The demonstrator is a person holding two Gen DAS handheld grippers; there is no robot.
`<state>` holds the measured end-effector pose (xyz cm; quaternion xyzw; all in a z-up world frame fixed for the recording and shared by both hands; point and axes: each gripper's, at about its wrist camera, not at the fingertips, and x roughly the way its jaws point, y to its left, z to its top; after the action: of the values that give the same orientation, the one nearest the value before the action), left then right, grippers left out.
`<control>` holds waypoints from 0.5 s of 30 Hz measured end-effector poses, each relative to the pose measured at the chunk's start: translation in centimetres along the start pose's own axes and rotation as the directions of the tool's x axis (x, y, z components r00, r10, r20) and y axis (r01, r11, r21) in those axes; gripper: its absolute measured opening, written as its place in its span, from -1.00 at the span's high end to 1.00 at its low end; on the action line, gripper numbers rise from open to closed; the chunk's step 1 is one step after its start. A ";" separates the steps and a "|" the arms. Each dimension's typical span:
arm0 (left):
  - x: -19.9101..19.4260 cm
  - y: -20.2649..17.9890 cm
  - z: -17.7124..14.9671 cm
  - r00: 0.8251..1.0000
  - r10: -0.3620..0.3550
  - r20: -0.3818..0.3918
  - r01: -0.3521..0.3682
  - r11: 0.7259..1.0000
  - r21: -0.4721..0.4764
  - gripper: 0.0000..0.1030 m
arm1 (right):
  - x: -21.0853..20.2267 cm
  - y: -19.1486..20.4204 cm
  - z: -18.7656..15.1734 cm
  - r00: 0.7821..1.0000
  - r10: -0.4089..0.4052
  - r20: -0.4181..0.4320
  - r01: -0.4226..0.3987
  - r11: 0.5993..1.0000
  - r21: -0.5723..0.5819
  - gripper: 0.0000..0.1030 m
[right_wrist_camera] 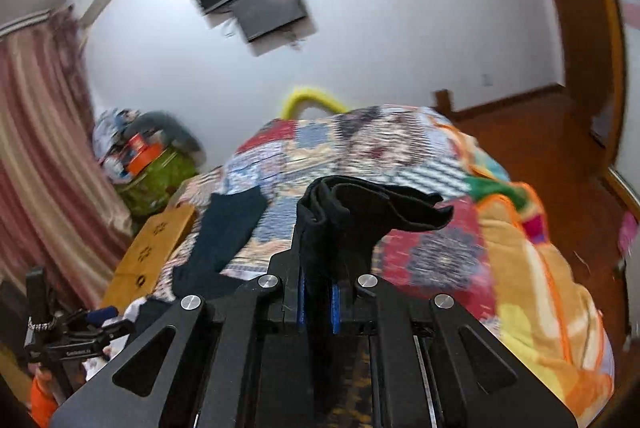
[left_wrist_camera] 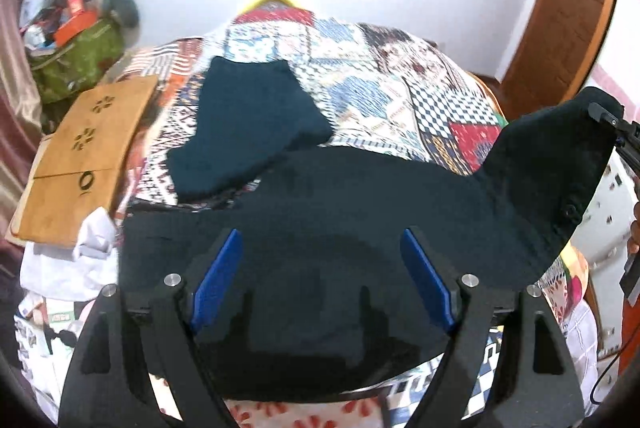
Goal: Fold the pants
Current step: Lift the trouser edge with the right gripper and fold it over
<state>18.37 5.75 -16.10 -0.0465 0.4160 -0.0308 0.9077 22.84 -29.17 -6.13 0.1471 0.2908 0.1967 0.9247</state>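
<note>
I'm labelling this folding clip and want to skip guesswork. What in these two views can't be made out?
- Black pants, left wrist view: near hem cut off behind the open left tool.
- Right tool, right wrist view: shut on the black pants; its pads hide the gripped edge.
- Patchwork quilt, right wrist view: pattern smeared by motion blur.
- Folded dark teal garment: type unclear.

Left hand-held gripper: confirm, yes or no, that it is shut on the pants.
No. The left hand-held gripper stands wide open, its blue pads far apart over the black pants.
</note>
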 end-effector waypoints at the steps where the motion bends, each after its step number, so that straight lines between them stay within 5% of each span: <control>1: -0.4 0.7 -0.2 1.000 0.001 0.009 -0.001 1.000 -0.018 -0.62 | 0.5 1.0 0.2 1.000 0.022 -0.010 -0.022 1.000 -0.014 0.85; 10: -1.3 4.7 -2.2 1.000 0.023 0.008 -0.022 0.994 -0.110 -0.64 | 6.3 9.1 -2.2 0.979 0.147 -0.144 -0.165 0.979 -0.121 0.85; 15: -1.1 5.3 -3.5 0.999 0.042 -0.028 -0.045 0.993 -0.109 -0.64 | 11.8 12.2 -8.3 0.918 0.171 -0.359 -0.231 0.964 -0.133 0.85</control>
<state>15.06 10.90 -18.15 -0.0868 0.4294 0.0112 0.8989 23.38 -11.86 -13.56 0.0589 0.4131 0.3382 0.8435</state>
